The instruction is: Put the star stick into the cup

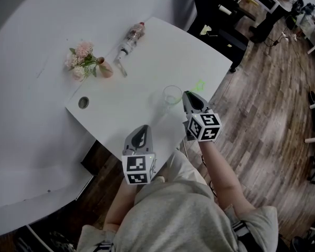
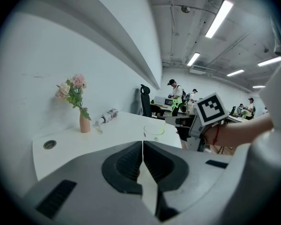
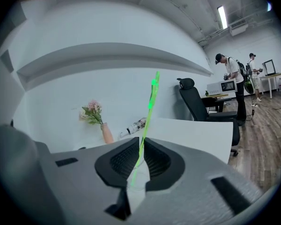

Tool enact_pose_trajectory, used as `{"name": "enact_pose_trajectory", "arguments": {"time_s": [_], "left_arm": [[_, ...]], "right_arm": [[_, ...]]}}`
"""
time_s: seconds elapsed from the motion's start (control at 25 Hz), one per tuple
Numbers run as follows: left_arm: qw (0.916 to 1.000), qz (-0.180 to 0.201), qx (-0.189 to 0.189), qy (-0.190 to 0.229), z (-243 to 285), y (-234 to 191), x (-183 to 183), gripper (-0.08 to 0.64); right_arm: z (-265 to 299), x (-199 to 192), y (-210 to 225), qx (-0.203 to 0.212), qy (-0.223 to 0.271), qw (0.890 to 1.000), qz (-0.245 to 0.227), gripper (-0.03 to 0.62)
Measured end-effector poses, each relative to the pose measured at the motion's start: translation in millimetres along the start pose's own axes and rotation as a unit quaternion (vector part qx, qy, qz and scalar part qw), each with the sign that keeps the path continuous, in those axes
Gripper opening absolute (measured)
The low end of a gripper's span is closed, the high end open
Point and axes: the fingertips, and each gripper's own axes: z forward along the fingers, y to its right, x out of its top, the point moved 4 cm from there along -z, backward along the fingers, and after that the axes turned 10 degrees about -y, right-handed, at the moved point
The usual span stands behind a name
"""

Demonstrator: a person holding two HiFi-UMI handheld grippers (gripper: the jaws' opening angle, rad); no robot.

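Observation:
A clear cup stands on the white table near its front right edge. My right gripper is just right of the cup, shut on the thin green star stick. The stick's star end points up, and its lower end reaches into the cup's mouth. The stick slants from the cup up to my right gripper in the left gripper view. My left gripper hovers at the table's front edge, shut on nothing.
At the far left of the table stands a small vase of pink flowers, with a bottle lying beside it. A round cable hole is at the left corner. A black office chair stands beyond the table. Wooden floor lies to the right.

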Motion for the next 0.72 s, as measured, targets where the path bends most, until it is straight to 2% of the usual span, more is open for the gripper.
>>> {"name": "enact_pose_trajectory", "arguments": {"time_s": [0.72], "left_arm": [[1.0000,0.000,0.002,0.007,-14.2,-2.5,-0.5,0.008]], "right_arm": [[-5.7,-13.7,3.4,-0.027,-0.029,0.999,0.001,0.058]]}}
